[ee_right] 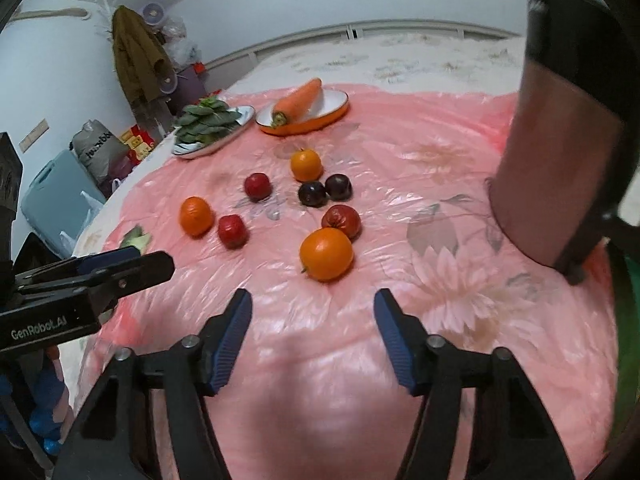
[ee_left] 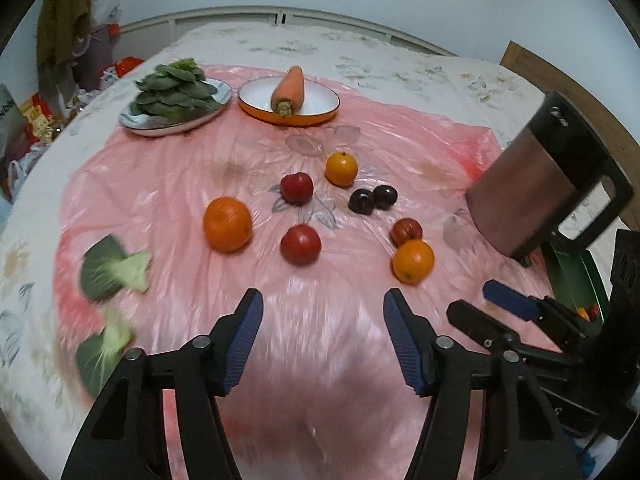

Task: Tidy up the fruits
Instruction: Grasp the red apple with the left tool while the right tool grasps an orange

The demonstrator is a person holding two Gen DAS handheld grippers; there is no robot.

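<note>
In the left wrist view, the task is judged to be barely begun: eight loose fruits are seen scattered on the pink plastic sheet (ee_left: 168,184) across the middle of the frame. A large orange (ee_left: 227,224) lies left of centre, a red apple-like fruit (ee_left: 300,245) just below centre, another red fruit (ee_left: 296,187) above it, a small orange (ee_left: 341,168) higher and to the right, two dark plums (ee_left: 373,198) touching each other right of centre, and a small red fruit (ee_left: 406,231) touching a round orange (ee_left: 413,261) at centre right. A green container (ee_left: 576,284) is glimpsed at the right edge behind a steel jug with a black handle (ee_left: 532,184); small orange and red things seem to lie in it, but this cannot be made out. A white-and-orange bowl holding a carrot (ee_left: 320,114) and a metal plate of leafy greens (ee_left: 136,124) are seen at the upper middle, and loose green leaves (ee_left: 114,268) at the lower left. The left gripper (ee_left: 323,310) is held low at the bottom centre with its blue-padded jaws spread wide and nothing between them, pointed toward the fruits. The right gripper (ee_left: 478,304) is seen at the lower right, side-on. In the right wrist view, the same fruits are seen unsorted, the round orange (ee_right: 327,254) nearest, just above centre. The right gripper (ee_right: 312,304) is held open and empty at the bottom centre, lined up just short of that orange. The left gripper (ee_right: 120,266) enters from the left edge.
</note>
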